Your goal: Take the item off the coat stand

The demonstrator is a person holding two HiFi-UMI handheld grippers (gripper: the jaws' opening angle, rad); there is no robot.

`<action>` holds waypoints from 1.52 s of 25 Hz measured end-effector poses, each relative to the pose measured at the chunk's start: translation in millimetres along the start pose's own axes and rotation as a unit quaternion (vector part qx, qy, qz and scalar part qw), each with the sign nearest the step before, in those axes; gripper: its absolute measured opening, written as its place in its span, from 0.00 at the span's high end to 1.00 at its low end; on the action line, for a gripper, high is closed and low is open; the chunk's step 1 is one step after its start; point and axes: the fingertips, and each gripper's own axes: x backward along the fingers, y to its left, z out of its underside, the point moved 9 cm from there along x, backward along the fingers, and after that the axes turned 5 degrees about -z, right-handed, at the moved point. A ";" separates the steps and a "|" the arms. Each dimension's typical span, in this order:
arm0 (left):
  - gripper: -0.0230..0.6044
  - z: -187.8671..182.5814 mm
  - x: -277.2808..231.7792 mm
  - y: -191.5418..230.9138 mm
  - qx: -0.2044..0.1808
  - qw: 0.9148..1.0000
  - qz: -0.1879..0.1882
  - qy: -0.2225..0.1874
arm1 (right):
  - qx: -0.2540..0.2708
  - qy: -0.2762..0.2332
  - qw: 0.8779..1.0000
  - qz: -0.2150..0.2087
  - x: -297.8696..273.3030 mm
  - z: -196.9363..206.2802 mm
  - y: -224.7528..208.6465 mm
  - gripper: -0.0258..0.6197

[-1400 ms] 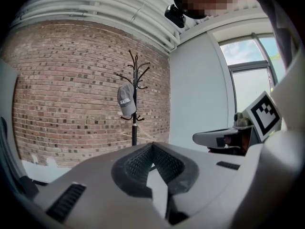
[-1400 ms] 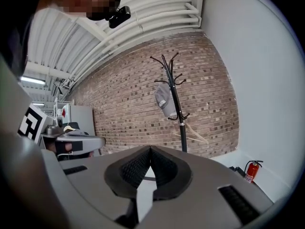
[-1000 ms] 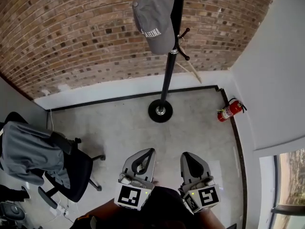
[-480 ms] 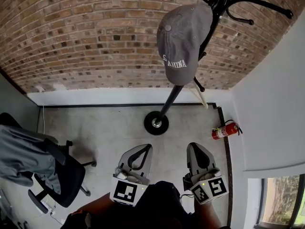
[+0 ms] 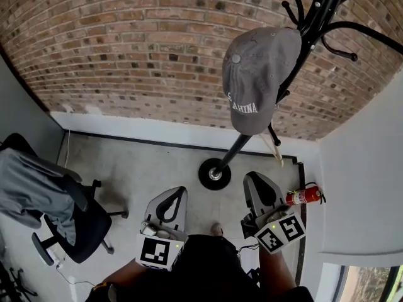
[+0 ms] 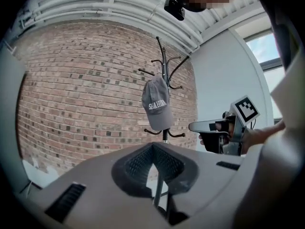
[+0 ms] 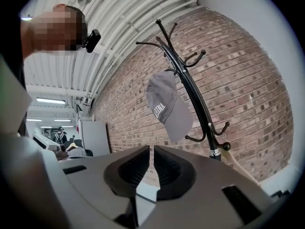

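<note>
Where the stand (image 5: 236, 151) branches, a cap (image 5: 255, 74) hangs.

A grey cap (image 5: 258, 80) with white lettering on its front hangs from an upper hook of the black coat stand (image 5: 238, 148), crown up and brim pointing down beside the pole. The stand's curved hooks branch off near the top, and its round base rests on the floor near the brick wall.

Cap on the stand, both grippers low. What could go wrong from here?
1. Both the left gripper and right gripper are shut; reaching without opening might only knock the gray cap.
2. A sideways pull could snag a hook and tip the coat stand toward the fire extinguisher.
</note>
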 end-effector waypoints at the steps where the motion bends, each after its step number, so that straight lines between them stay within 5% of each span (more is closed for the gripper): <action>1: 0.92 -0.8 -3.0 -2.1 0.003 1.000 -0.012 0.000 | -0.007 -0.003 1.000 -0.009 -3.7 -1.7 -9.4 0.94; 9: 0.92 -4.2 -32.6 -29.1 0.018 0.994 -0.094 0.042 | -0.046 -0.006 0.997 -0.064 -26.0 -12.2 -91.2 0.93; 12: 0.92 -0.9 -42.2 -43.3 0.018 0.993 -0.109 0.049 | -0.057 -0.006 0.995 -0.087 -34.2 -11.2 -113.7 0.81; 17: 0.92 3.0 -59.3 -64.3 0.013 0.990 -0.126 0.060 | -0.062 -0.017 0.990 -0.128 -52.5 -18.0 -137.3 0.78; 30: 0.92 -2.7 -61.1 -64.3 -0.002 0.981 -0.182 0.063 | -0.074 -0.056 0.961 -0.262 -90.7 -45.1 -140.2 0.77; 38: 0.92 -4.4 -58.3 -59.9 -0.010 0.981 -0.183 0.058 | -0.054 -0.053 0.952 -0.297 -89.9 -50.5 -117.6 0.82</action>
